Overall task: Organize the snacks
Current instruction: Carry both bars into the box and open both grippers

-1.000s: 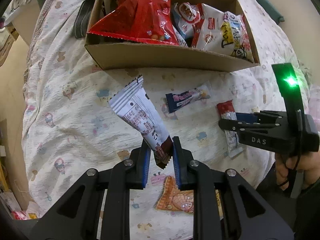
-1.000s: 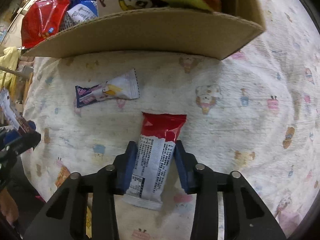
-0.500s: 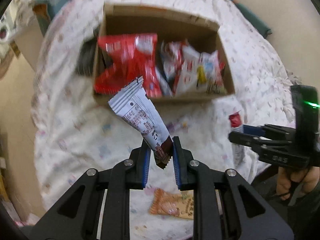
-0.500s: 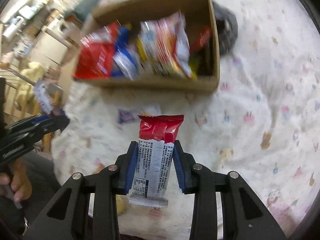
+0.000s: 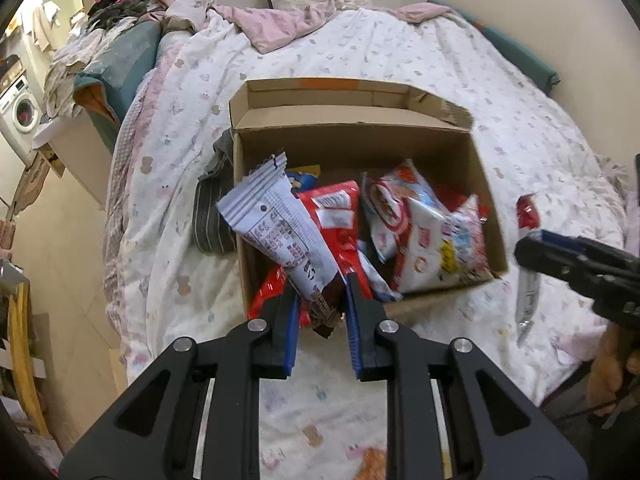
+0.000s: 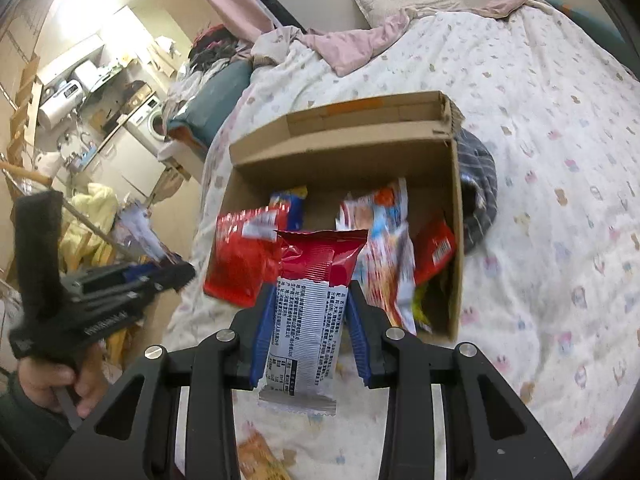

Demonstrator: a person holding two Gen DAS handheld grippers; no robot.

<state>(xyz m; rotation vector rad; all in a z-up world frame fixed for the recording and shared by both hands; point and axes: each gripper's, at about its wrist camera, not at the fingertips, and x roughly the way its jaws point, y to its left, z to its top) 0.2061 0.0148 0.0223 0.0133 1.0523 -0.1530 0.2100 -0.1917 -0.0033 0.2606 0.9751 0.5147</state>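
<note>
Left gripper [image 5: 322,312] clamps a brown-ended white wrapper [image 5: 280,232], tip toward 11 o'clock. Right gripper [image 6: 312,320] grips a red-topped bar [image 6: 312,304], cardboard box [image 6: 352,152] at 12 o'clock.

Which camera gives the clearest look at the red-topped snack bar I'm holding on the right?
Right wrist view: the red-topped snack bar faces the lens, clamped in the right gripper. The left wrist view shows it only edge-on and blurred at the frame's side.
</note>
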